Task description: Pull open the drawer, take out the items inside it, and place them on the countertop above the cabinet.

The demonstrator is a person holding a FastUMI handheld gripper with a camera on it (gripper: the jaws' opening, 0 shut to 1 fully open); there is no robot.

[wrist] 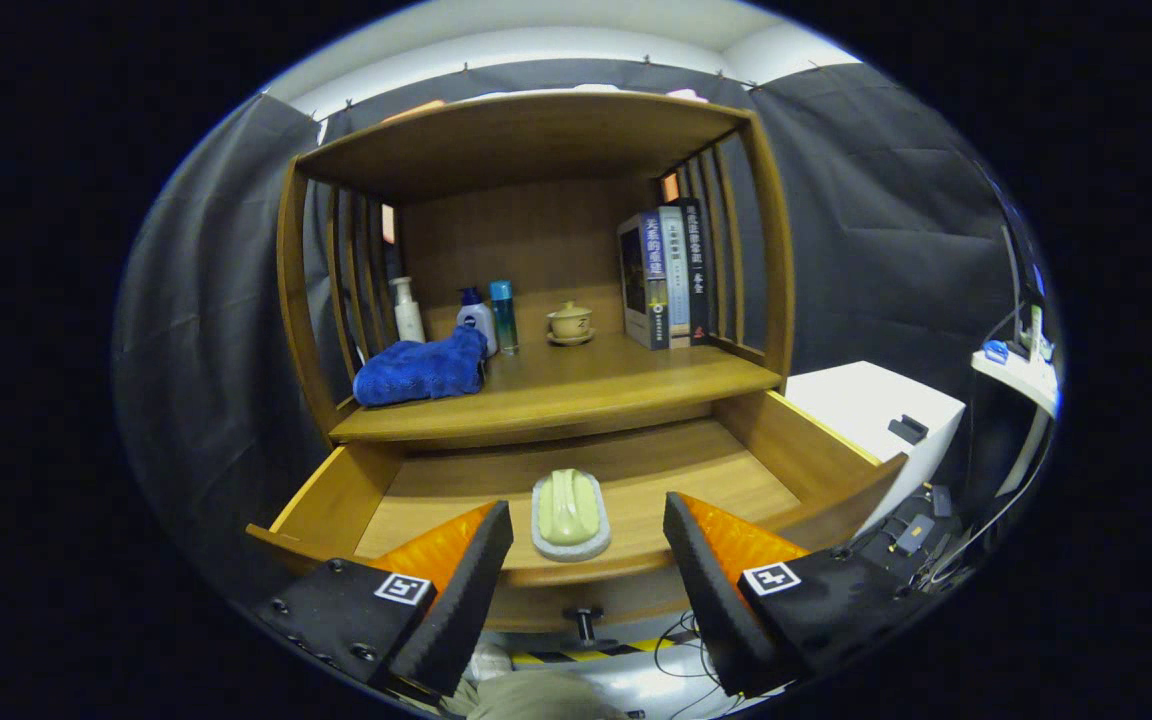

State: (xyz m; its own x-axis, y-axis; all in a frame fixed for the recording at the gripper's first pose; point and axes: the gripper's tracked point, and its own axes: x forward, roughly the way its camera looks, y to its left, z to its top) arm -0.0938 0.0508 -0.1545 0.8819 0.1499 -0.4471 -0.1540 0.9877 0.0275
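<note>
The drawer [456, 490] stands pulled open below the counter [576, 385] of the wooden cabinet [536, 150]. One item lies inside it: a pale green soap bar [568, 505] on a light soap dish [570, 545], resting close to the drawer's front edge, about midway along it. The gripper [588, 545] hovers over that front edge with its jaws wide apart and holding nothing; the soap dish sits between the two fingers, closer to the left one and touching neither. The drawer's knob [584, 622] shows below the front panel, between the fingers.

On the counter, near its left edge, lies one blue towel [421, 370]. Behind it stand three bottles [476, 318]: one white, one white with a blue cap, one teal. One small lidded cup on a saucer [569, 322] sits near the counter's back edge, about the middle. Three books [664, 275] stand upright at the back right corner.
</note>
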